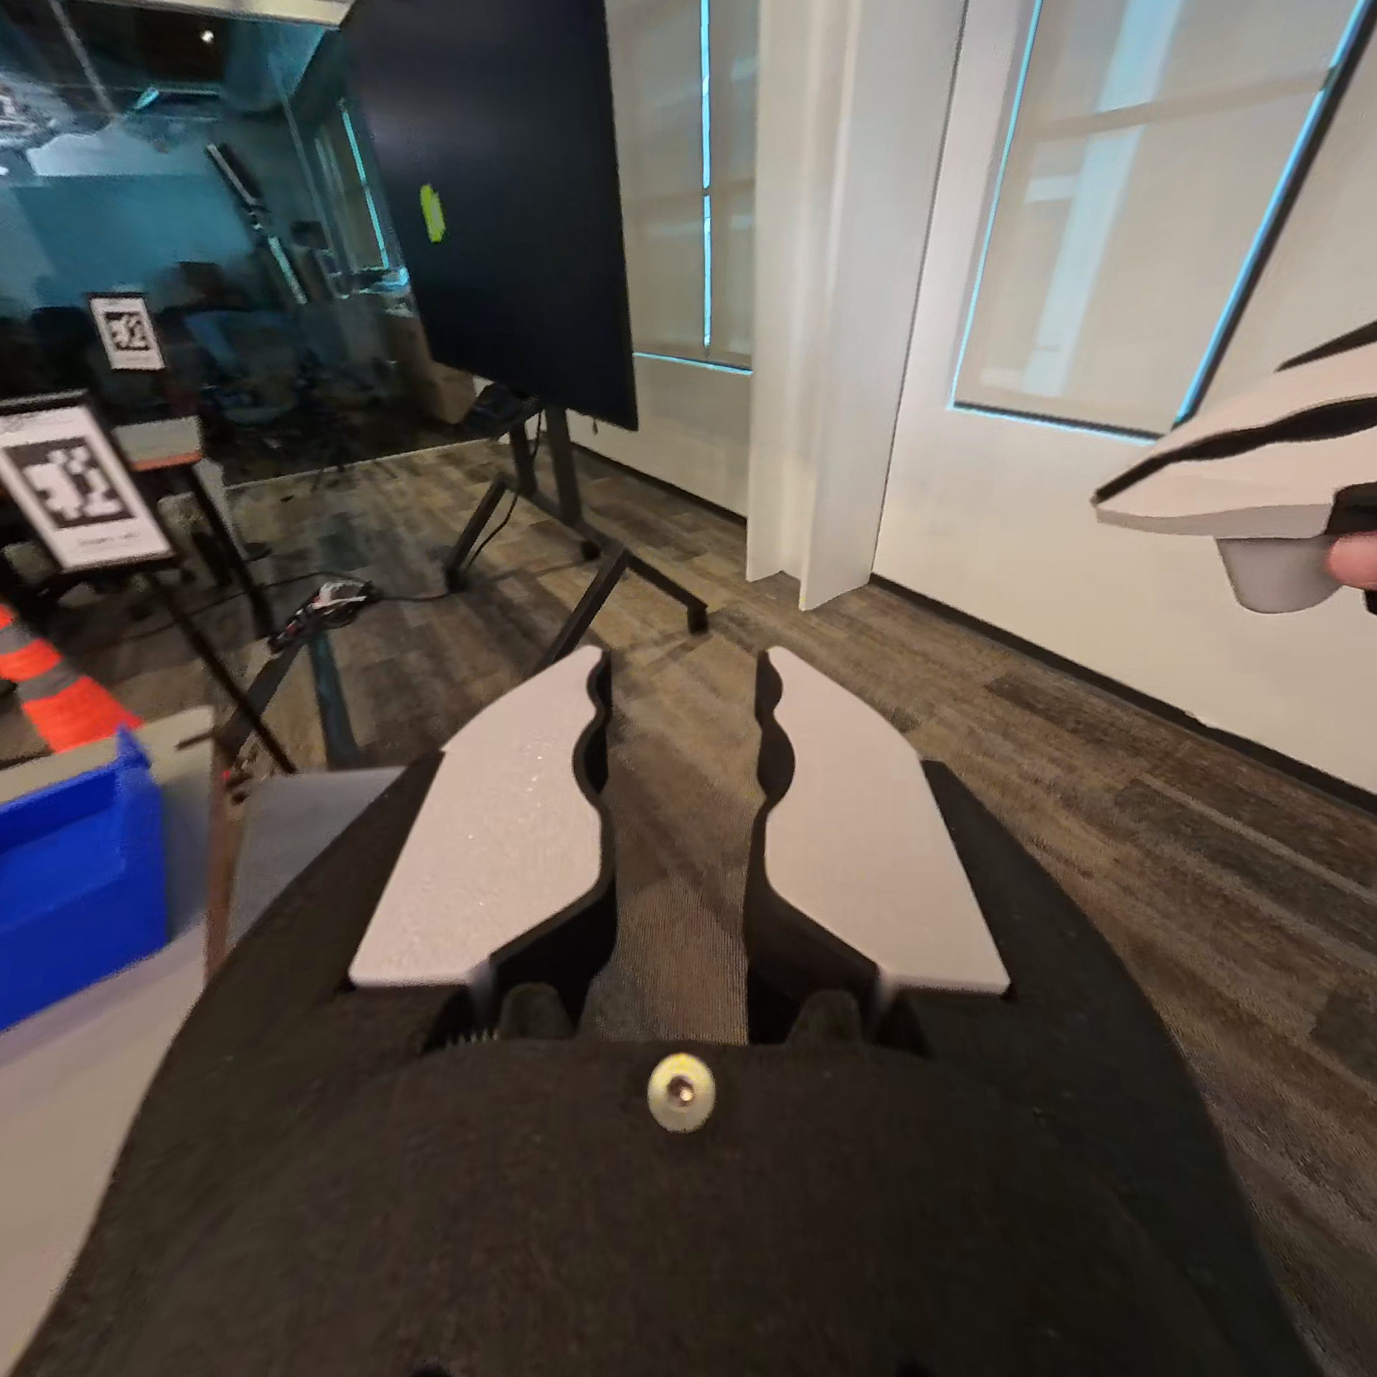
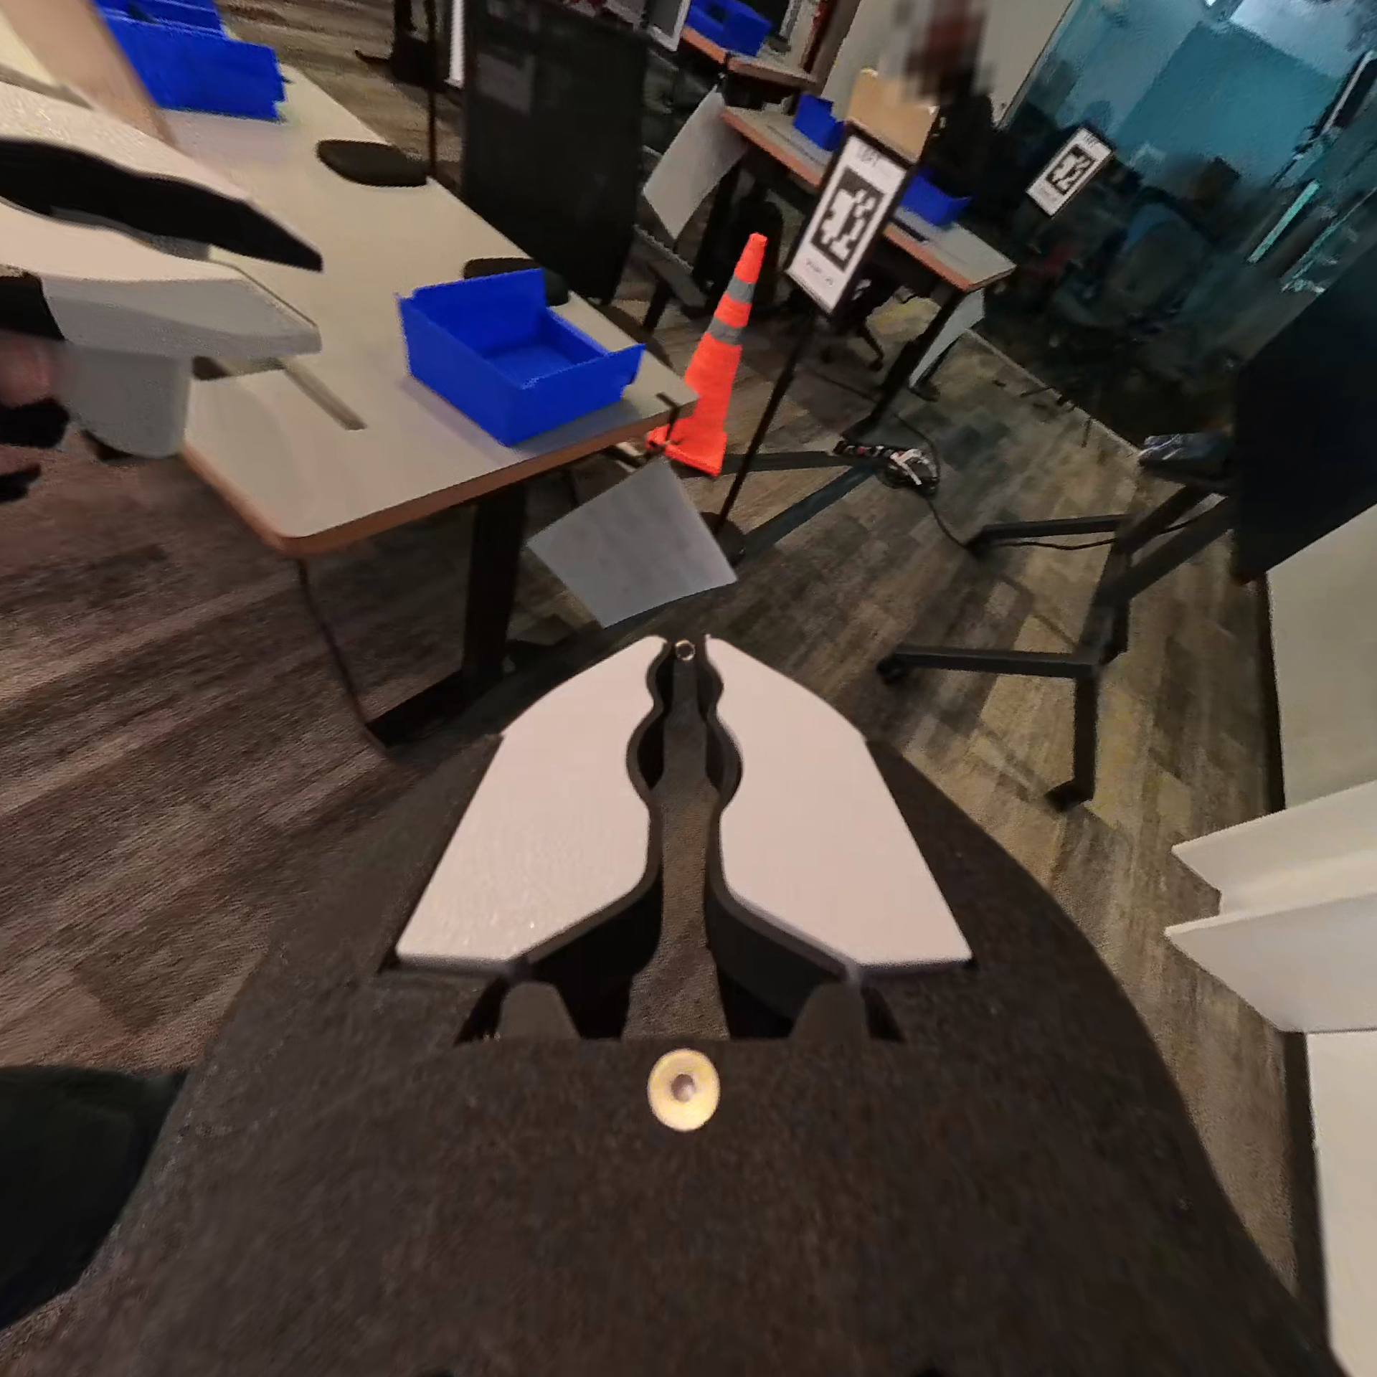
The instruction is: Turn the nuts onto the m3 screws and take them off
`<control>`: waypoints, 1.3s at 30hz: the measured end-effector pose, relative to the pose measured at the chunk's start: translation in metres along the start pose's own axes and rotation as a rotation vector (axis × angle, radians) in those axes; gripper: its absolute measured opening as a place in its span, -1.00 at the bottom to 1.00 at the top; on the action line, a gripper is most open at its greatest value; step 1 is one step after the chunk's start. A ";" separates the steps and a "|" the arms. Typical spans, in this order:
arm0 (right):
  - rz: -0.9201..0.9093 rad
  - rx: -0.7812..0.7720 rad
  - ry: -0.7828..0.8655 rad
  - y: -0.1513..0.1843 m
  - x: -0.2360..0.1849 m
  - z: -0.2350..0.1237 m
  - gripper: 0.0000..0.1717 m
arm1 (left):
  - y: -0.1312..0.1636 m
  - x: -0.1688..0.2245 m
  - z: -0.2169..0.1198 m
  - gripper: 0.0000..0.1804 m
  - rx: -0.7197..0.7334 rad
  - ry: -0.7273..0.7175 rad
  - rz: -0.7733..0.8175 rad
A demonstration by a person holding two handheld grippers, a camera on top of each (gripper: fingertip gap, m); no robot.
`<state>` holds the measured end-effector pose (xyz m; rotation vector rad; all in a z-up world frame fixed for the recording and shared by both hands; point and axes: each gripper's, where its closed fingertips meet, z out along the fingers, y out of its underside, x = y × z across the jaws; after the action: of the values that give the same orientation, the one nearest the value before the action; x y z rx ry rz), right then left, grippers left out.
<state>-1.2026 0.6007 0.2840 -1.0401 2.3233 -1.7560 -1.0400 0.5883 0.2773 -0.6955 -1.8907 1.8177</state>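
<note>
Tiny metal ring [image 2: 684, 651] between tongs' tips

Blue bin [image 1: 67, 879] cut off, blurred

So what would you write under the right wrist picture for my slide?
Right gripper pinching a tiny metal ring above the carpet, with a blue bin on the grey table.

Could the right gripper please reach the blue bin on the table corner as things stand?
Probably yes: the blue bin sits open-topped at the near corner of the table, ahead and left of the right gripper, with only open air between. The left gripper sits off-path.
</note>
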 end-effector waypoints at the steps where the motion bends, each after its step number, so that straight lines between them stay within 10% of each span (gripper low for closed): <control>1: -0.010 -0.003 0.012 0.000 0.023 0.015 -0.94 | -0.003 -0.004 0.029 -0.60 0.015 0.018 0.002; 11: -0.027 0.052 -0.022 -0.021 0.220 0.196 -0.94 | -0.032 -0.092 0.293 -0.58 -0.017 0.039 0.056; 21: -0.162 0.191 -0.342 -0.093 0.359 0.438 -0.94 | -0.037 -0.270 0.475 -0.59 -0.007 -0.291 0.005; 31: -0.291 0.399 -0.688 -0.220 0.357 0.683 -0.94 | -0.011 -0.490 0.587 -0.59 0.019 -0.520 0.010; 39: -0.390 0.493 -1.022 -0.302 0.293 0.841 -0.94 | 0.003 -0.658 0.592 -0.59 -0.031 -0.816 -0.034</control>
<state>-0.9328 -0.2979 0.3497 -1.7633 1.0716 -1.2546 -0.8891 -0.2836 0.2682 0.1236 -2.3760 2.2548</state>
